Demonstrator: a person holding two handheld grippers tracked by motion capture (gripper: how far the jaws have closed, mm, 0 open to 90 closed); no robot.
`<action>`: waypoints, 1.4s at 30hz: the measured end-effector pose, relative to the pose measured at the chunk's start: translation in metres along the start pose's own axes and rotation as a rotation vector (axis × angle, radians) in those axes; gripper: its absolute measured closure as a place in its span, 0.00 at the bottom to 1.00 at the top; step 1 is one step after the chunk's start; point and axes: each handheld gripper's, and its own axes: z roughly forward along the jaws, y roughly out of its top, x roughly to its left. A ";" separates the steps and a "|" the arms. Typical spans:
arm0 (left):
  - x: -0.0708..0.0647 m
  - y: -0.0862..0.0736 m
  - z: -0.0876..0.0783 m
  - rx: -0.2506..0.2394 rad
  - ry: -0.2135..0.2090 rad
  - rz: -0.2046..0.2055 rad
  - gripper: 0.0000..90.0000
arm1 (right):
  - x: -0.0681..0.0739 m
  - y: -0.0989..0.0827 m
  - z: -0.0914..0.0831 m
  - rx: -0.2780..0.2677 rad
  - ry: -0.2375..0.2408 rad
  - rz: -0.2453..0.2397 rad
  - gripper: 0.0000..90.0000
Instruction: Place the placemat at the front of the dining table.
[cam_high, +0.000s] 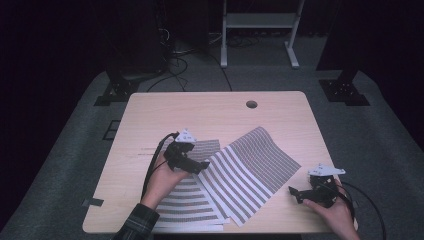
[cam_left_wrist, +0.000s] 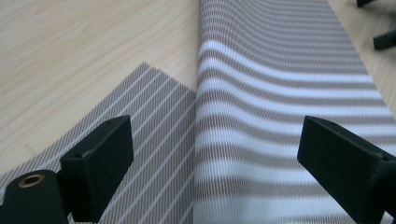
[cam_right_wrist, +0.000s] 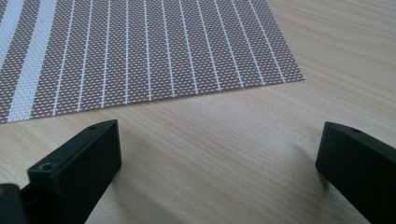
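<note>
Room: dark around a grey carpeted floor (cam_high: 380, 150); white frame legs (cam_high: 257, 30) and loose cables (cam_high: 175, 65) stand beyond the far edge.
Surface: one pale wood surface (cam_high: 215, 112), rounded corners, one cable hole (cam_high: 251, 104) near its far edge.
Mats, count: three striped woven placemats, overlapping in a fan on the near half of the surface.
Top mat: wide-striped mat (cam_high: 255, 167) lies angled on top, its far end toward the right rear; it ripples rather than lying flat.
Middle mat: thin-striped mat (cam_high: 205, 147) pokes out from under it, beside the left gripper.
Bottom mat: third mat (cam_high: 187, 207) lies nearest the person, at the near edge.
Grippers, count: two.
Left gripper (cam_high: 200, 165): hovers over the mats' overlap; jaws wide, nothing between them, no earlier picture to compare.
Right gripper (cam_high: 295, 192): over bare wood, just right of the top mat; jaws wide, holding nothing.
Left gripper view: the wide-striped mat (cam_left_wrist: 280, 93) overlaps the thin-striped mat (cam_left_wrist: 154, 116); its bulge reads clearly here.
Right gripper view: a mat corner (cam_right_wrist: 154, 51) flat on the wood grain, apart from the jaws.
</note>
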 end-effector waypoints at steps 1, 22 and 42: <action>-0.001 -0.006 -0.002 0.004 0.007 0.006 0.08 | 0.000 0.000 0.000 0.000 0.000 0.000 0.00; -0.014 -0.100 -0.019 0.036 0.008 0.011 0.00 | 0.000 0.000 0.000 -0.001 -0.002 0.002 0.00; -0.017 -0.117 -0.010 0.002 0.026 0.075 0.00 | 0.009 0.006 -0.014 -0.035 0.001 -0.009 0.23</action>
